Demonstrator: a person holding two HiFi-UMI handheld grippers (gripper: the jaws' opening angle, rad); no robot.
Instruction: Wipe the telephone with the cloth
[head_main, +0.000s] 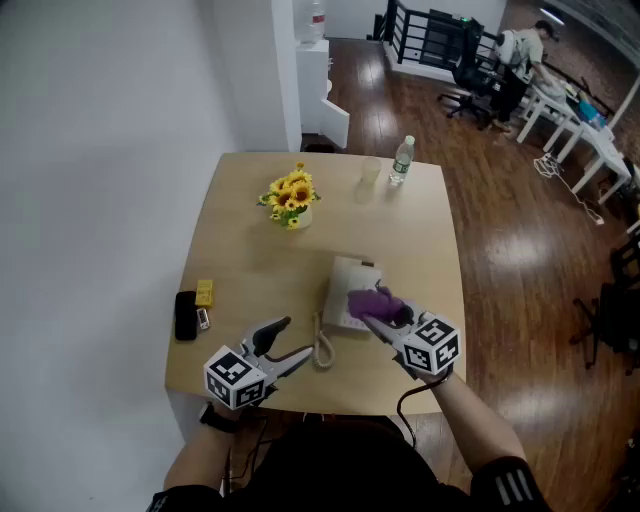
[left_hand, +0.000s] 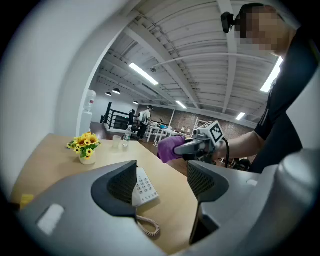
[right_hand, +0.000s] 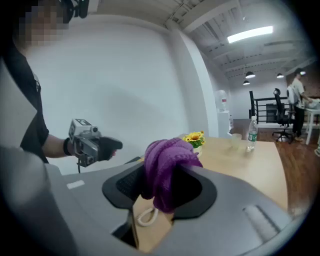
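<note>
My right gripper (head_main: 372, 316) is clamped on the purple cloth (head_main: 380, 300), over the 4 o'clock corner of the telephone (head_main: 345, 283). Phone runs 12-to-6, the rest lies toward 11. My left gripper (head_main: 290, 342) has its jaws apart, empty, at phone's 8.

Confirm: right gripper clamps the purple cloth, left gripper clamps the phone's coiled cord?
Left is wrong. The left gripper view shows the left gripper open and empty, the coiled cord lying on the table beyond its jaws. The right gripper does clamp the purple cloth.
</note>
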